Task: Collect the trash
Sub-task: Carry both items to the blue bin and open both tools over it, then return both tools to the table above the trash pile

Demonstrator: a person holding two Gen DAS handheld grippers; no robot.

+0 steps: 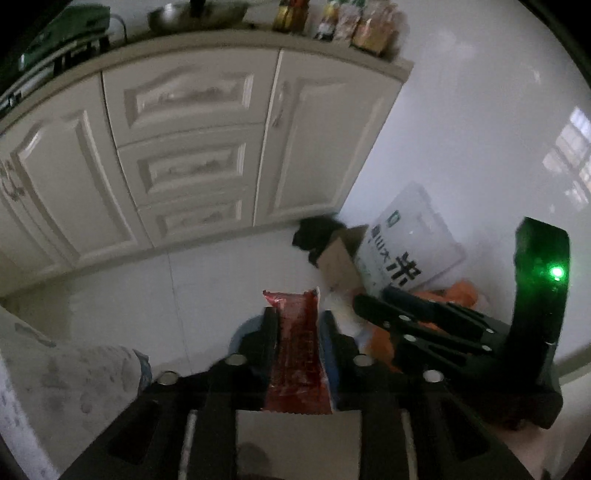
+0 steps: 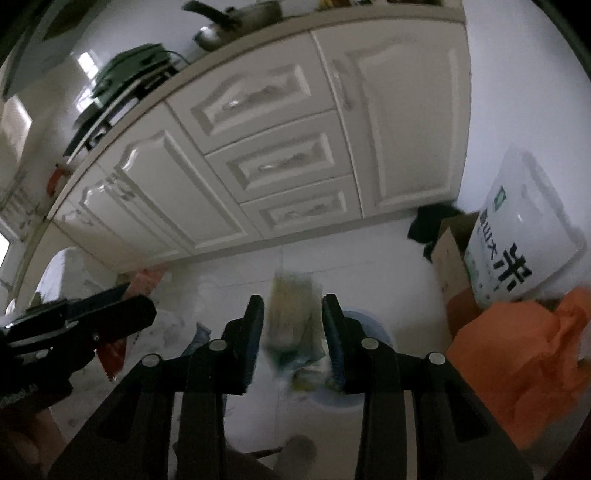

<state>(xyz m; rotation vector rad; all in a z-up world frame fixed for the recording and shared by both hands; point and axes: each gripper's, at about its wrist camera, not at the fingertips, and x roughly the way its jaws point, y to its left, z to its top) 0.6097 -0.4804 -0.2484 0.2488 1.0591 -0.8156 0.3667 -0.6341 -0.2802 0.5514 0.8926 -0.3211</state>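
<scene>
Left gripper (image 1: 298, 325): closed on a red wrapper (image 1: 298, 347); the wrapper stands up between the two fingers and sticks out past their tips, its lower edge near the camera.
Right gripper (image 2: 293, 317): fingers set narrowly, with a blurred yellowish wrapper (image 2: 293, 321) between them; whether the pads press on it cannot be told from the blur.
Red wrapper seen from the right wrist view: a red corner (image 2: 110, 356) hangs below the left gripper at the left edge.
Bin: a round, blue-rimmed bin (image 2: 369, 325) sits on the floor just behind the right gripper's fingers; in the left wrist view only a bit of its rim (image 1: 242, 328) shows beside the fingers.
Floor (image 1: 207, 280): pale tiles, glossy.
Corner clutter: a white rice bag (image 2: 517, 243) leans on a cardboard box (image 2: 448, 258); something black (image 2: 428, 221) lies behind the box, and an orange plastic bag (image 2: 517, 354) bunches in front.
Cabinet (image 1: 192, 147): cream doors and three drawers, beside the clutter.
Worktop (image 2: 207, 70): carries a stove (image 2: 125, 77) and a pan (image 2: 236, 22).
</scene>
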